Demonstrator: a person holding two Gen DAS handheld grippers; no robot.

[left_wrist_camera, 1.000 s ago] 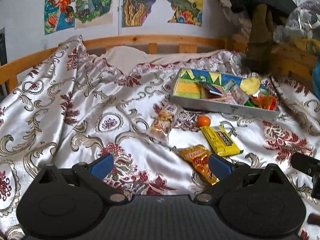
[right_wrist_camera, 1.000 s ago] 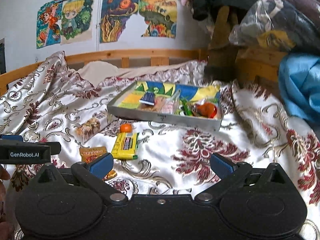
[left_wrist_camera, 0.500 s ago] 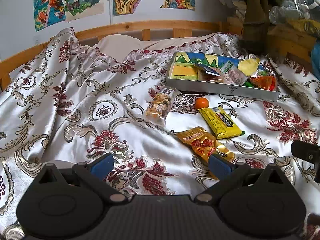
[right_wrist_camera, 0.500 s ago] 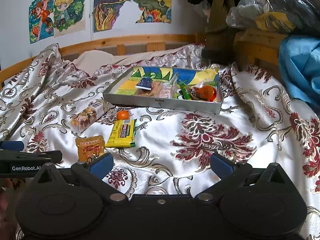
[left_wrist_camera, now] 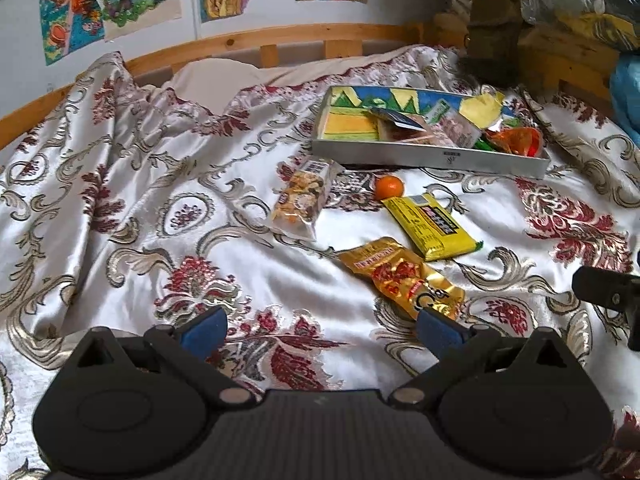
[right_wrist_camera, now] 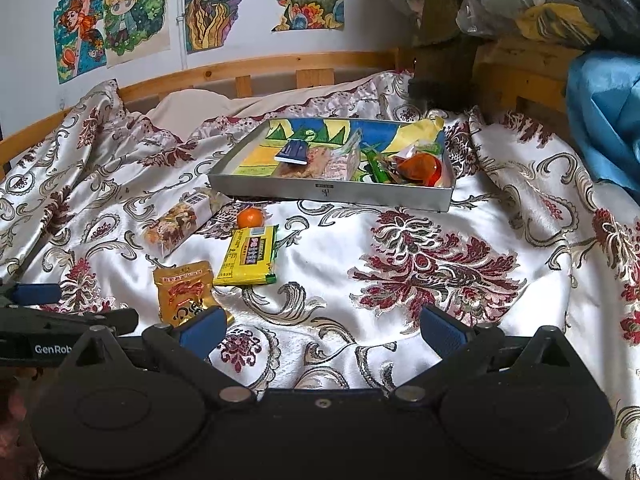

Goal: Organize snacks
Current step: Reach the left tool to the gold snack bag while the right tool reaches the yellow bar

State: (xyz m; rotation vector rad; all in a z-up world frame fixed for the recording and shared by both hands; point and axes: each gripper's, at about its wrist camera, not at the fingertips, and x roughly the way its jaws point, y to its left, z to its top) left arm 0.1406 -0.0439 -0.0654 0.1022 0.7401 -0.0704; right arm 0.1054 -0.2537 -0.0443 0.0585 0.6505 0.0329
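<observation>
A grey metal tray (left_wrist_camera: 430, 157) (right_wrist_camera: 332, 192) holding several snacks sits on the patterned bedspread. In front of it lie a clear bag of mixed snacks (left_wrist_camera: 302, 200) (right_wrist_camera: 180, 226), a small orange (left_wrist_camera: 389, 187) (right_wrist_camera: 250, 218), a yellow packet (left_wrist_camera: 432, 226) (right_wrist_camera: 250, 256) and a gold-red pouch (left_wrist_camera: 402, 274) (right_wrist_camera: 184, 294). My left gripper (left_wrist_camera: 320, 328) is open and empty, its right finger just short of the pouch's near end. My right gripper (right_wrist_camera: 320, 330) is open and empty over bare bedspread, right of the pouch.
A wooden bed rail (left_wrist_camera: 280, 38) and a wall with drawings stand behind. Piled bags and clothes (right_wrist_camera: 560, 8) and blue fabric (right_wrist_camera: 608, 120) crowd the right side. The left gripper's body (right_wrist_camera: 60, 332) shows at the right wrist view's left edge.
Both grippers have moved forward and tilted down over the bed. The loose snacks now lie closer, and the gold-red pouch reaches the left gripper's right finger.
</observation>
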